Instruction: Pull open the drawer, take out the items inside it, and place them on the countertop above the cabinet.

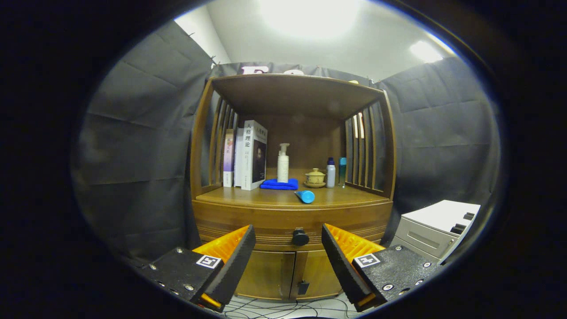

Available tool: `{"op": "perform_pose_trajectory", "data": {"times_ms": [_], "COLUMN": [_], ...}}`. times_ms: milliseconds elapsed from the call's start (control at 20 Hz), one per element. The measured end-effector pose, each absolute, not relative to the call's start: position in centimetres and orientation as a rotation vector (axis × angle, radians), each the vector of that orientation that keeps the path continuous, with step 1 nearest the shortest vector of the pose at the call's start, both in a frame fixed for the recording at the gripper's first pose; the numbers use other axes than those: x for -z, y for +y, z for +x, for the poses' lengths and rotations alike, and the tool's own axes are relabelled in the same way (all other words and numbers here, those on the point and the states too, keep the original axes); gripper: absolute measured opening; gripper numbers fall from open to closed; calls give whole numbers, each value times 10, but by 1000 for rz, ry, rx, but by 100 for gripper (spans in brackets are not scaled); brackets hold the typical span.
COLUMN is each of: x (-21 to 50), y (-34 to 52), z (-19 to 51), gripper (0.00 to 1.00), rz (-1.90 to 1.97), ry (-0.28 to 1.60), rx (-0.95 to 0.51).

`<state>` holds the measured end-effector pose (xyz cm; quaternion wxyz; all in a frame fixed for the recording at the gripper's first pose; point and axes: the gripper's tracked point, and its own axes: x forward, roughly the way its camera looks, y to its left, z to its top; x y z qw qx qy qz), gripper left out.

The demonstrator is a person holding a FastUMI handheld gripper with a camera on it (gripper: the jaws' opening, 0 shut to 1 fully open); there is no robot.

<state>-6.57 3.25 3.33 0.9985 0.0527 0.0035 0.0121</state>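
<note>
A wooden cabinet stands ahead of me with its drawer (248, 221) shut and flush with the front. The drawer's round dark knob (300, 237) sits between my fingers, some way beyond them. My gripper (289, 248) is open with nothing between its fingers. Above the drawer lies the countertop (248, 197). On it rest a blue tube (305, 196) lying on its side near the front edge, a folded blue cloth (279, 184), a white pump bottle (283, 163), a small lidded tea bowl (315, 177), two slim bottles (331, 173) and several upright books (248, 155).
Below the drawer are two cabinet doors (285, 277) with a small latch. A white drawer unit (436, 228) stands on the floor to the right of the cabinet. Cables (283, 308) trail across the floor in front. Slatted wooden sides and a top shelf (292, 91) enclose the countertop.
</note>
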Motion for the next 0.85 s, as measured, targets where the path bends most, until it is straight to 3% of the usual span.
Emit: {"op": "perform_pose_trajectory", "data": {"times_ms": [850], "x": [-30], "y": [51], "z": [-64], "gripper": [95], "rz": [56], "ry": [11], "rx": [-64]}}
